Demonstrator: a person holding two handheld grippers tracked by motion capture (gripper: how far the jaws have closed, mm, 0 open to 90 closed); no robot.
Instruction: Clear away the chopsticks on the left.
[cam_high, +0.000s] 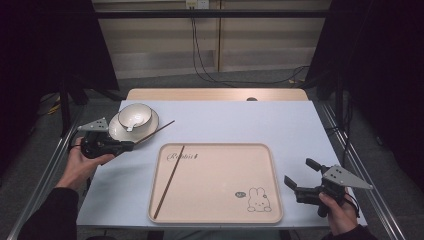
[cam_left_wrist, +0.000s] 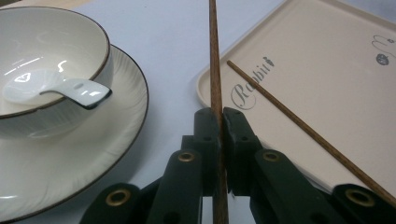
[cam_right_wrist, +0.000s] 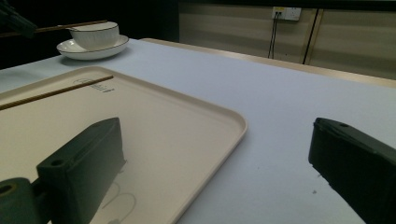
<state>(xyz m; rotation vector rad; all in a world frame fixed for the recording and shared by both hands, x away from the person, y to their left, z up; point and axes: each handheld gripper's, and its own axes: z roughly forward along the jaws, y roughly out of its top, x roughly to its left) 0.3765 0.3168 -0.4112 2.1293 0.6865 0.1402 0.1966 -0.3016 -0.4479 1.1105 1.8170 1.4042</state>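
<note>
Right fingers (cam_high: 298, 175) gape empty beside tray's edge (cam_high: 278, 200); left fingers (cam_left_wrist: 219, 123) clamp chopstick (cam_left_wrist: 215, 70) near plate (cam_left_wrist: 126, 116).

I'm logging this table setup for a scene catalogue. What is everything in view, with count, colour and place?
tray: 1, beige with a rabbit drawing, centre of the table near the person
chopstick on the tray: 1, dark brown, lying along the tray's left side
held chopstick: 1, dark brown, clamped in the left tongs, pointing toward the far right
bowl: 1, white with dark rim, on the plate
spoon: 1, white, inside the bowl
plate: 1, white with dark rim, far left
table: 1, pale blue-grey top
left tongs: 1, black, shut on the chopstick
right tongs: 1, black, open, right of the tray
</note>
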